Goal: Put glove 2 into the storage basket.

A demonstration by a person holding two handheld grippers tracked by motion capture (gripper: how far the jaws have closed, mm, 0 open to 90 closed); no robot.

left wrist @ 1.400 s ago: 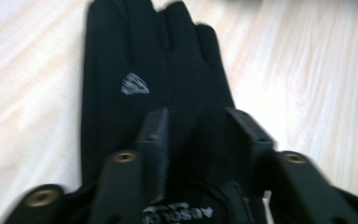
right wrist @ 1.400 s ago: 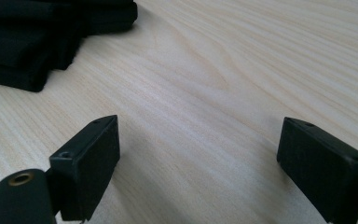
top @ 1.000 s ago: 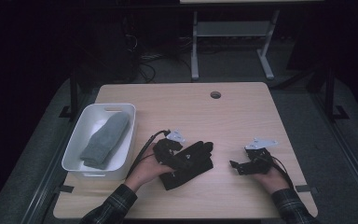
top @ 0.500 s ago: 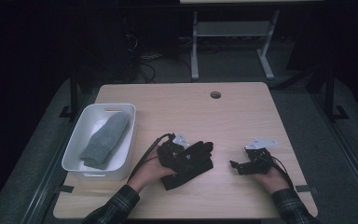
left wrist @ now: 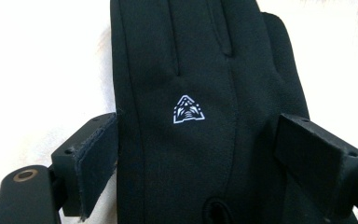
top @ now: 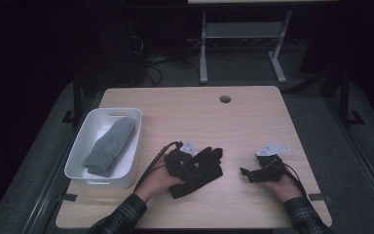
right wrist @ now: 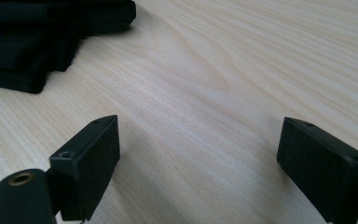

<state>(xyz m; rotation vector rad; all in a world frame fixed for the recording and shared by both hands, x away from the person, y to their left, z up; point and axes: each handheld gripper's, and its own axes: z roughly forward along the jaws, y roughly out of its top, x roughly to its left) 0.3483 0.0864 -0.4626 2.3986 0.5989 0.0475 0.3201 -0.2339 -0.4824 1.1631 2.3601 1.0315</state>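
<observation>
A black glove (top: 213,163) with a small white triangle logo lies near the table's front middle, seemingly on top of more black fabric. My left gripper (top: 191,163) hovers right over it. In the left gripper view the glove (left wrist: 191,70) runs up between the jaws, and the left gripper (left wrist: 198,135) stands open with one jaw at each edge of the glove. My right gripper (top: 247,174) rests low on the wood to the right, apart from the glove. It is open (right wrist: 198,135) over bare wood, with the black fabric (right wrist: 37,42) ahead at its upper left.
A white bin (top: 102,113) at the table's left holds a grey mitten (top: 109,146). A round cable hole (top: 225,99) sits near the far edge. Bare wood spreads across the table's back half (top: 190,117). A metal stand (top: 243,34) is on the floor behind.
My left gripper has edged slightly right over the black glove. The right gripper has stayed where it was.
</observation>
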